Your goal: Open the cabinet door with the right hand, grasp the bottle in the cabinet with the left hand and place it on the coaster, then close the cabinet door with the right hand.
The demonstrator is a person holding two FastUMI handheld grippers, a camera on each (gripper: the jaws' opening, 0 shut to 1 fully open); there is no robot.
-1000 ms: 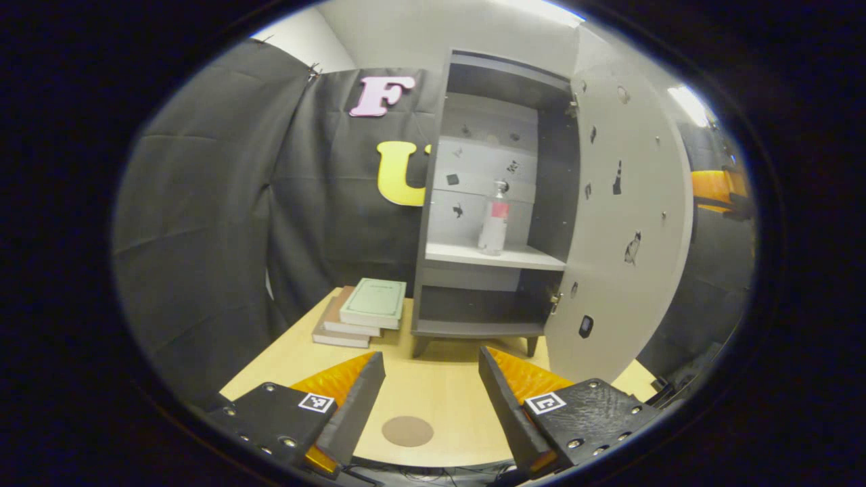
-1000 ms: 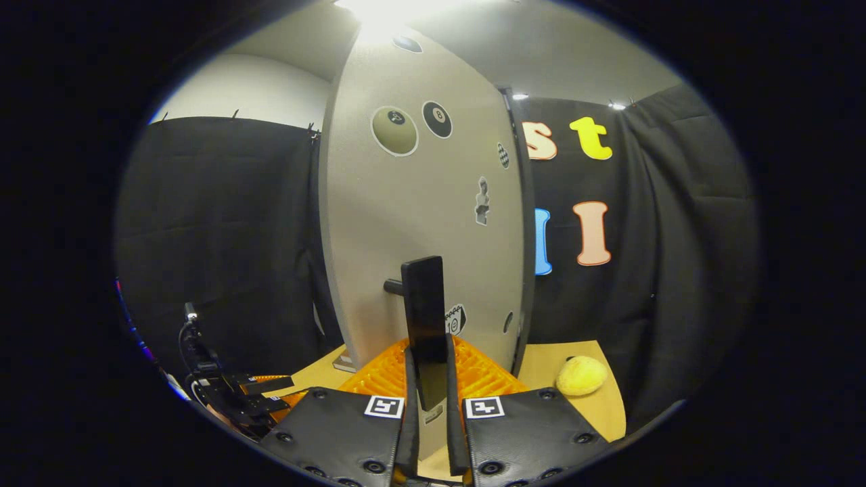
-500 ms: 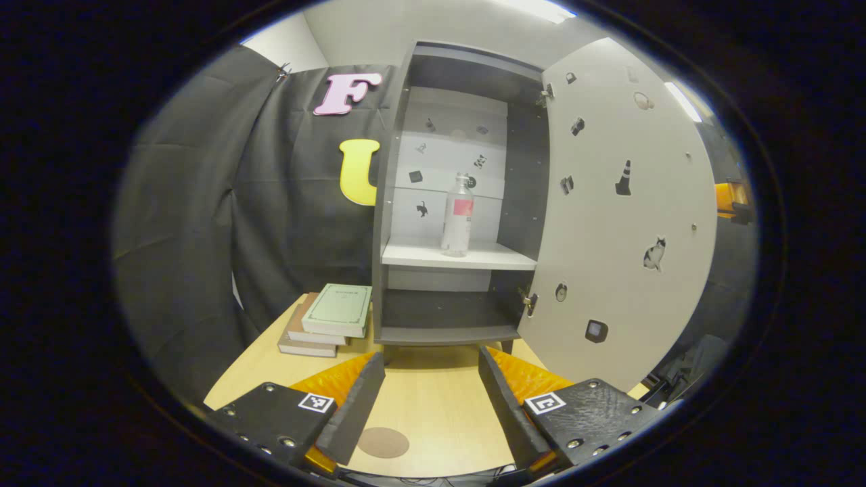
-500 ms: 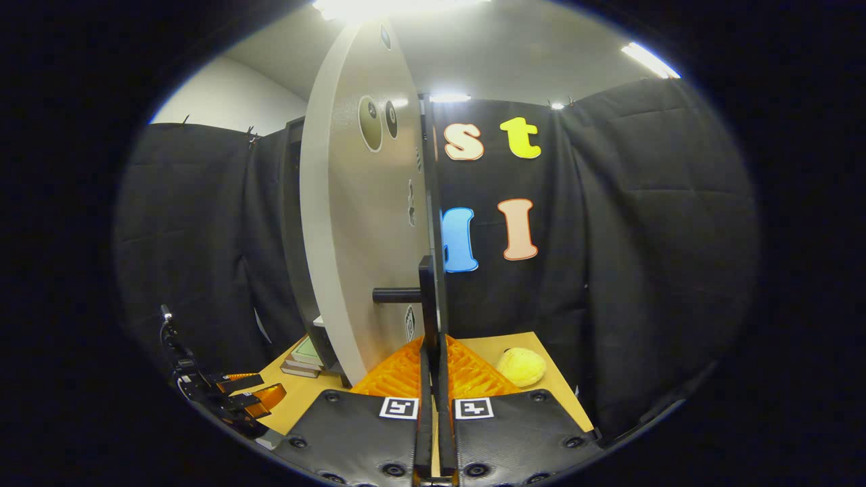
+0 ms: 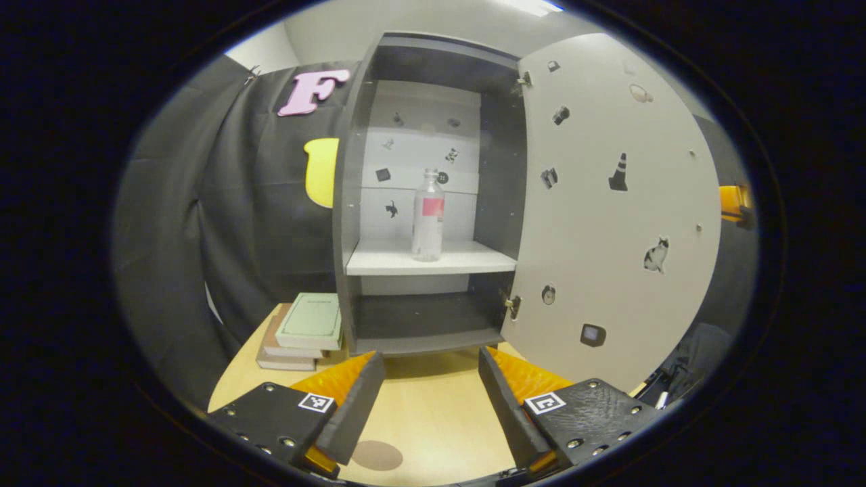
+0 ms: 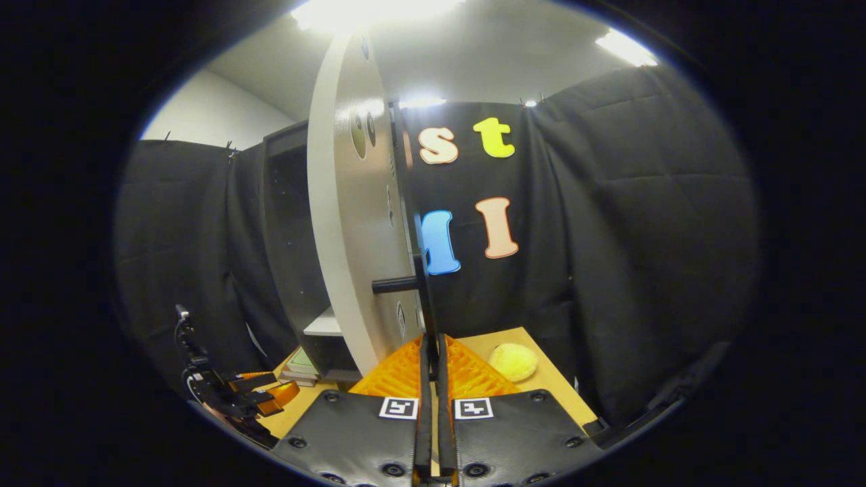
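Note:
A clear bottle (image 5: 427,216) with a red label stands upright on the white shelf (image 5: 385,258) inside the dark grey cabinet (image 5: 346,203). The pale cabinet door (image 5: 609,216) stands wide open to the right. My left gripper (image 5: 431,396) is open and holds nothing, low over the table and well short of the cabinet. A round brown coaster (image 5: 376,455) lies on the table between its fingers. In the right gripper view the door (image 6: 345,237) is seen nearly edge-on, and my right gripper (image 6: 431,355) is shut on the black door handle (image 6: 423,297).
A stack of books (image 5: 301,328) lies left of the cabinet on the wooden table (image 5: 433,412). A yellow plush ball (image 6: 513,360) rests on the table right of the door. The left gripper (image 6: 254,396) shows low at the left of the right gripper view.
The door has swung wider open with my right gripper holding the handle. My left gripper has come closer to the cabinet, and the bottle now sits nearer the middle of its view.

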